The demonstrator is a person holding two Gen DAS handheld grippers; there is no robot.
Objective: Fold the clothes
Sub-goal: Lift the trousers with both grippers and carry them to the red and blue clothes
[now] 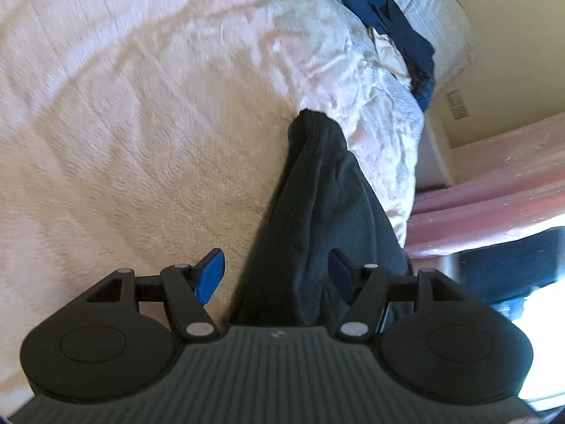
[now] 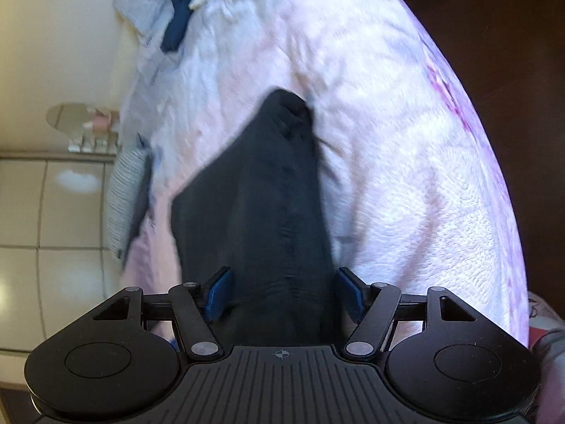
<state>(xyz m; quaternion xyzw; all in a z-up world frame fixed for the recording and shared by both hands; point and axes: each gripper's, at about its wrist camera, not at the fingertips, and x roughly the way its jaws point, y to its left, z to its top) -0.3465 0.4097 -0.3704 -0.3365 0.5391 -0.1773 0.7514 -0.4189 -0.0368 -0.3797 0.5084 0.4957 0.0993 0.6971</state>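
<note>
Both claws, left [image 1: 275,275] and right [image 2: 284,291], spread around unpinched dark garment [image 1: 317,205] on bed [image 1: 123,141]; folding barely begun, navy pile [image 1: 388,28] ahead untouched.

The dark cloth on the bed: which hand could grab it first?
Probably the right. The dark cloth runs squarely between the open right gripper fingers. At the open left gripper it sits off-centre, against one finger. Both hover over the bedspread.

Home bedroom, quilted pink bedspread [image 1: 141,113], clothes pile [image 1: 388,35], tiled floor [image 2: 53,212]
</note>
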